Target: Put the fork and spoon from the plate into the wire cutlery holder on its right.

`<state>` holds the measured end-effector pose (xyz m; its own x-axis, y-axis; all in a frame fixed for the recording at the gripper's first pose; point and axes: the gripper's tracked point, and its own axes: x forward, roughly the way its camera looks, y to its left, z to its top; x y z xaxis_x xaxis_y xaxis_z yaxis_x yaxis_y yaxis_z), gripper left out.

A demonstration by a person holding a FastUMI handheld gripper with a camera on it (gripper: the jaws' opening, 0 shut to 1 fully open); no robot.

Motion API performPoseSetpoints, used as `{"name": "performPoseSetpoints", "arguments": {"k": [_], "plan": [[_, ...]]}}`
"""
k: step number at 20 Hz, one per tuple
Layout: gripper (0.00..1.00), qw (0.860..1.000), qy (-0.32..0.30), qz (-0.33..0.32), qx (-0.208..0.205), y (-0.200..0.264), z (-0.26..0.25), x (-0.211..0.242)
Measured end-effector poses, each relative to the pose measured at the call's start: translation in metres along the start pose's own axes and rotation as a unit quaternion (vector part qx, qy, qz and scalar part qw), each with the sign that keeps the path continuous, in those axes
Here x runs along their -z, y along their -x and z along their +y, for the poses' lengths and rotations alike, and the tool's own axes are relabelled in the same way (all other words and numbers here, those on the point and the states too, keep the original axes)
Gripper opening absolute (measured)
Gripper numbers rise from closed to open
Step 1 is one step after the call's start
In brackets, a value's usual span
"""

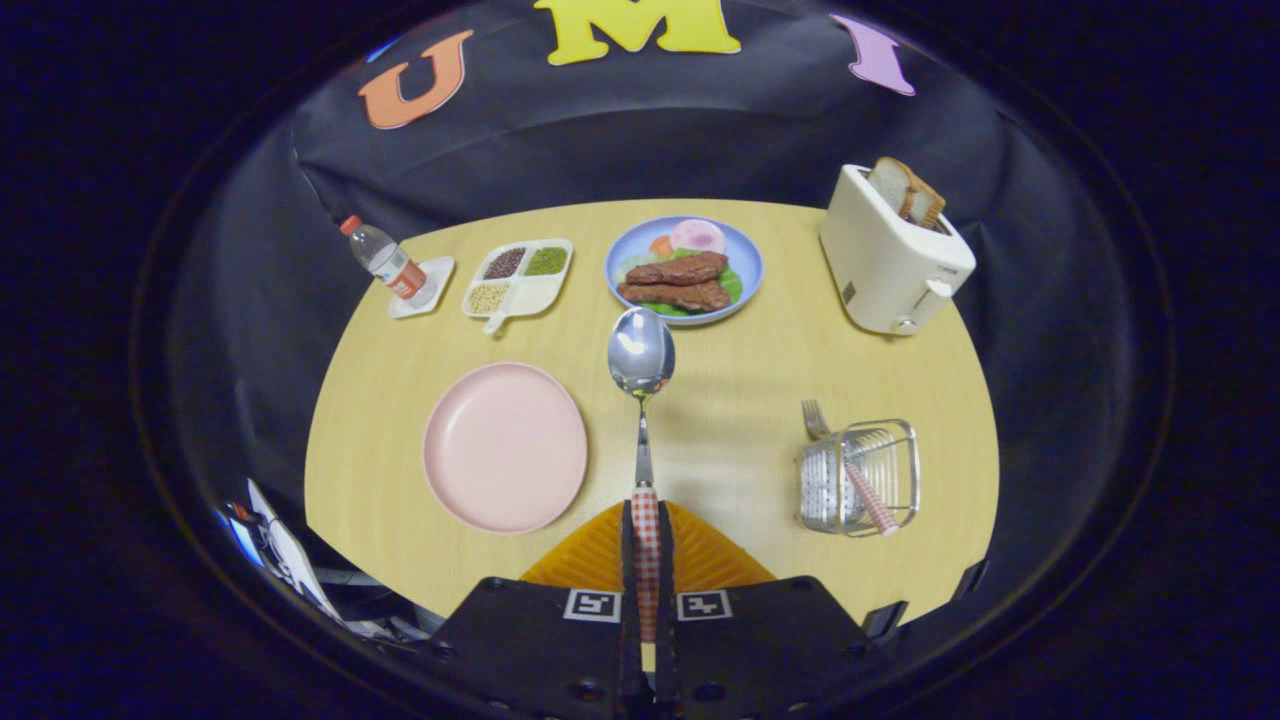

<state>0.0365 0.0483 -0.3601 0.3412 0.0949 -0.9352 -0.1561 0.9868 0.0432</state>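
**Spoon clamped in the gripper, fork already in the holder**

The gripper (646, 540) is closed narrowly on the spoon (641, 400), both orange fingers (590, 555) pressing the red-and-white checked handle from either side. Much of that handle is hidden between the fingers and the black gripper body; only a strip of it can be seen. The steel shaft and bowl stick straight out ahead of the fingertips, above the wooden table (740, 400).

Taking the pink plate (505, 445) as the landmark: it lies just left of the spoon shaft, with nothing on it. Well to its right stands the wire cutlery holder (860, 478), holding the fork (840, 455). The fork's tines rise above the holder's rim, and its checked handle slants down inside, partly blurred by the wires.

Beyond the plate sit a divided white tray (520, 277) of grains and a blue dish (684, 270) of food. Further left of the tray, a small bottle (383, 258) leans on a white coaster. Far right and beyond, a white toaster (893, 262) holds bread slices.
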Motion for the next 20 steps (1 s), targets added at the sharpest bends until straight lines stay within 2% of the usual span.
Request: {"name": "performPoseSetpoints", "arguments": {"k": [9, 14, 20], "plan": [[0.06, 0.998, -0.015, 0.053, 0.022, 0.036, -0.113, 0.015], [0.05, 0.991, -0.060, 0.122, 0.004, 0.037, -0.145, 0.036], [0.05, 0.979, -0.037, 0.202, 0.003, 0.036, -0.171, 0.047]]}}
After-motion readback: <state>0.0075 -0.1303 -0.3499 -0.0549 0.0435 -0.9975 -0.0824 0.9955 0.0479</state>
